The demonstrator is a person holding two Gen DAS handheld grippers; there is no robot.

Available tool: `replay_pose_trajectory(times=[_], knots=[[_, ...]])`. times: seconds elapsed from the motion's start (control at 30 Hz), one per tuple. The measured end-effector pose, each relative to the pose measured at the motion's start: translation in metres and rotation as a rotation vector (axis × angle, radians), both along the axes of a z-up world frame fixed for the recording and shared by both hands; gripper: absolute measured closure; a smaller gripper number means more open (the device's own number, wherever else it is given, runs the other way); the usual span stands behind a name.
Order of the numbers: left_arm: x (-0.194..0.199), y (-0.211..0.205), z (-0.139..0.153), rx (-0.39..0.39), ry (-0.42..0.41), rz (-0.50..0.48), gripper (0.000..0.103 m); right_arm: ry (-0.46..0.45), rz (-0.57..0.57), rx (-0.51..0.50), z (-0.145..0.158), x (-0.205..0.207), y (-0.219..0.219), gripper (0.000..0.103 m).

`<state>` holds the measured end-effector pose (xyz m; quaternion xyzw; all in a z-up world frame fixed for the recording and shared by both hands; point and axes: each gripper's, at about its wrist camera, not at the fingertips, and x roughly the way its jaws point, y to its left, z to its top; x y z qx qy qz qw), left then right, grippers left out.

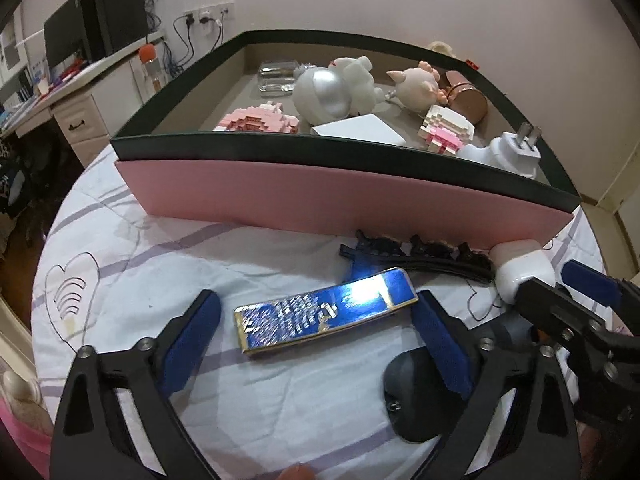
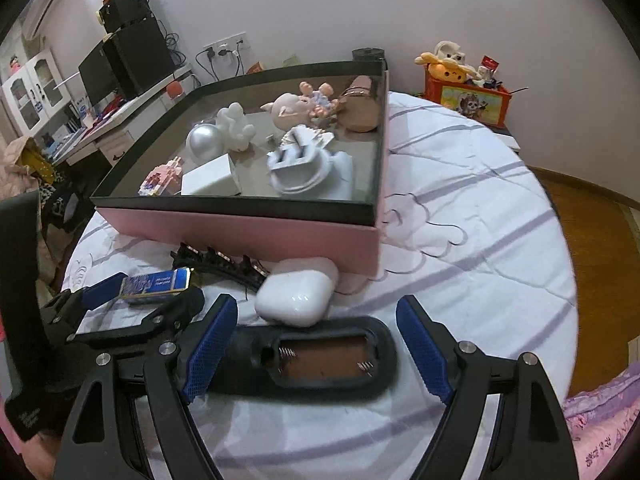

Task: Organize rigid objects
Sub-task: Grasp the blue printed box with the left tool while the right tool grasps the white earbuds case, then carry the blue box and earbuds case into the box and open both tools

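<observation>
A shiny blue rectangular case [image 1: 326, 312] lies on the white quilt between the open fingers of my left gripper [image 1: 316, 344]; it also shows in the right wrist view [image 2: 156, 285]. A black remote with an open battery bay [image 2: 320, 358] lies between the open fingers of my right gripper [image 2: 316, 350], and its end shows in the left wrist view [image 1: 416, 396]. A white earbud case [image 2: 296, 296] and a black hair clip [image 2: 220, 262] lie just beyond. The pink box [image 2: 248, 232] holds several toys, a charger plug and white boxes.
The pink box with a dark rim [image 1: 320, 196] stands across the table ahead. A desk with a monitor [image 2: 120, 64] is at the far left. A red toy box [image 2: 468, 98] sits at the back right. The table edge drops to wood floor on the right.
</observation>
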<state>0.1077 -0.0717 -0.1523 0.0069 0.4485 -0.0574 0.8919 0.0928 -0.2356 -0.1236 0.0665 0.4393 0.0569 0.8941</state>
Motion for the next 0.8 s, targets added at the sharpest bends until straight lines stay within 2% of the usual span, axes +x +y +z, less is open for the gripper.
replay_pose_trajectory(times=[0.1,0.17,0.27,0.4,0.8], knots=[[0.001,0.006,0.001,0.0,-0.011,-0.005,0.019,0.006,-0.002,0.012,-0.007,0.006,0.003,0.02],[-0.001,0.01,0.002,-0.012,-0.014,-0.013,0.019,0.004,-0.011,0.005,-0.011,0.009,0.005,0.022],[-0.003,0.014,0.002,-0.021,-0.021,-0.027,0.019,-0.004,-0.006,-0.051,-0.014,0.011,0.009,0.035],[-0.007,0.017,0.004,-0.041,-0.025,-0.036,0.019,-0.013,0.004,-0.036,-0.009,0.007,0.006,0.053],[-0.022,0.04,0.017,-0.068,-0.039,-0.01,0.019,-0.038,-0.001,-0.025,0.003,-0.006,0.008,0.053]])
